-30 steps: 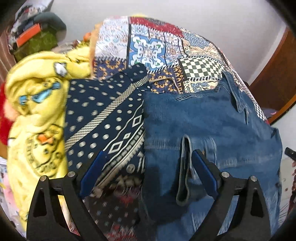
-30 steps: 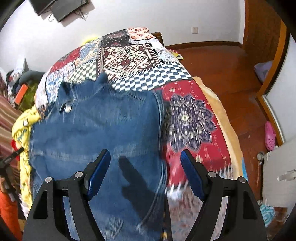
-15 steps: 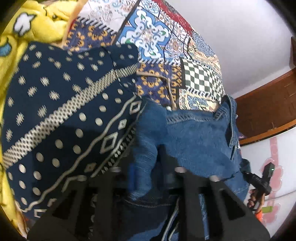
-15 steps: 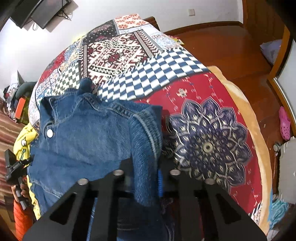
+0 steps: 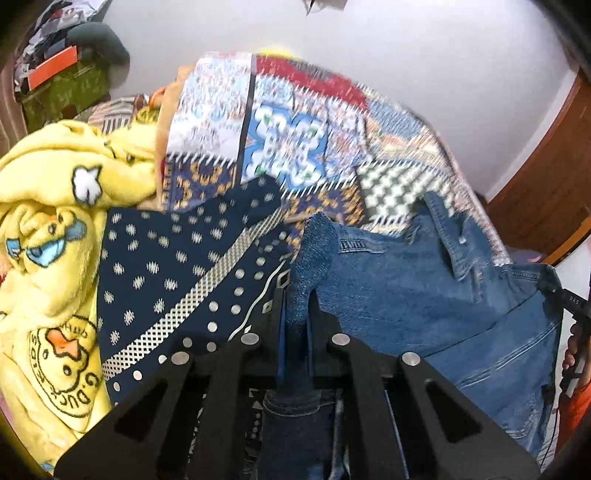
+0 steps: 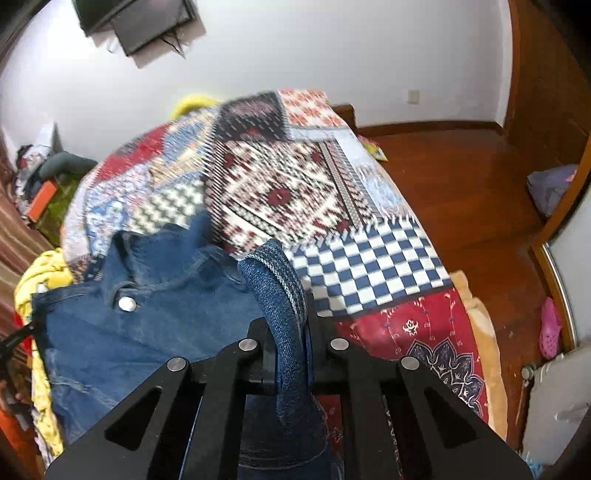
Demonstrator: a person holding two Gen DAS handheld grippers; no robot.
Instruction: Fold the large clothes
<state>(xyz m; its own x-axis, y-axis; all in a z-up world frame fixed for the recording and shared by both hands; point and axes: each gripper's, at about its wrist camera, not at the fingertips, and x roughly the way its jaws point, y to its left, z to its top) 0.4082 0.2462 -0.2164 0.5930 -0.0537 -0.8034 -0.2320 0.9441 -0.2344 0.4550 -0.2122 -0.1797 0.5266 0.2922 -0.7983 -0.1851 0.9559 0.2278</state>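
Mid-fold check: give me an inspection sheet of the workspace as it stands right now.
Surface: bed under a patchwork quilt.
Job's things: denim jacket spread on the quilt, two edges pinched up.
Clutter: navy patterned cloth beside the jacket; yellow duck blanket heaped beyond it.
Grippers: left tool shut on a jacket edge; right tool shut on another edge.
Cables: wires hang from the wall screen.
Surroundings: wooden floor, pink shoe, cluttered shelf.
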